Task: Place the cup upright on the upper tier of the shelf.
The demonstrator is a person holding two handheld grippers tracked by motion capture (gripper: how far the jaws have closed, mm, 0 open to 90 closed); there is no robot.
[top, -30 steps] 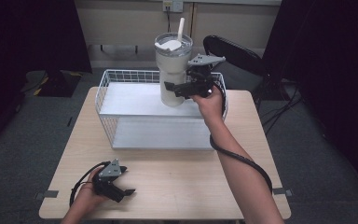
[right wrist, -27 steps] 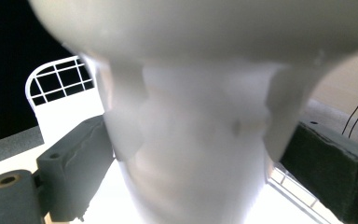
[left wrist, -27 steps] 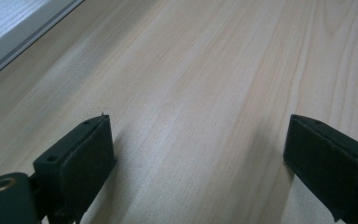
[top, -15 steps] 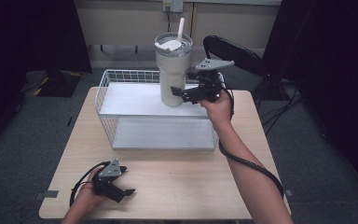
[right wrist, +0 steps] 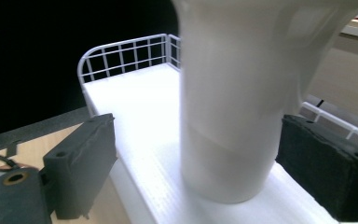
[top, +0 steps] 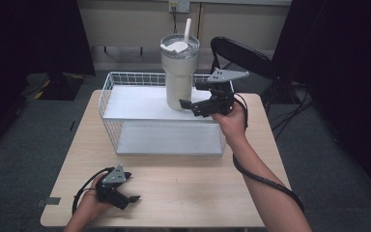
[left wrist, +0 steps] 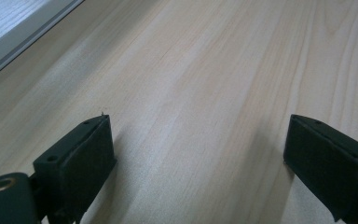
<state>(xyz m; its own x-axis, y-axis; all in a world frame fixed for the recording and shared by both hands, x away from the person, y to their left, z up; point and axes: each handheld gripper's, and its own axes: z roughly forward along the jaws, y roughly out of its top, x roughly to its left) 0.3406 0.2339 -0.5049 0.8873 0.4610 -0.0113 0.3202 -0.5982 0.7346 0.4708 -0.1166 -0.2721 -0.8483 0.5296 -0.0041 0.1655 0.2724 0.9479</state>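
Beside the big cup, the right hand-held gripper [top: 193,105] is held up over the far right part of the tabletop [top: 174,183]. Its jaws are wide open and hold nothing. The right gripper view shows the cup [right wrist: 233,107] standing between the two jaws, and I cannot see either one pressing on it. The cup [top: 179,72] is a tall cream tumbler with a lid and a straw [top: 187,30]. It stands upright on the white floor of the wire basket [top: 125,96], near the back right corner.

I think the cup is already set down in the basket, so that part looks done. What is left is to bring the gripper clear without knocking the cup over.

The left hand-held gripper [top: 125,198] rests low on the near left of the tabletop, open and empty. A black chair [top: 244,55] stands behind the tabletop. The basket's wire wall is close to the right gripper and could catch it.
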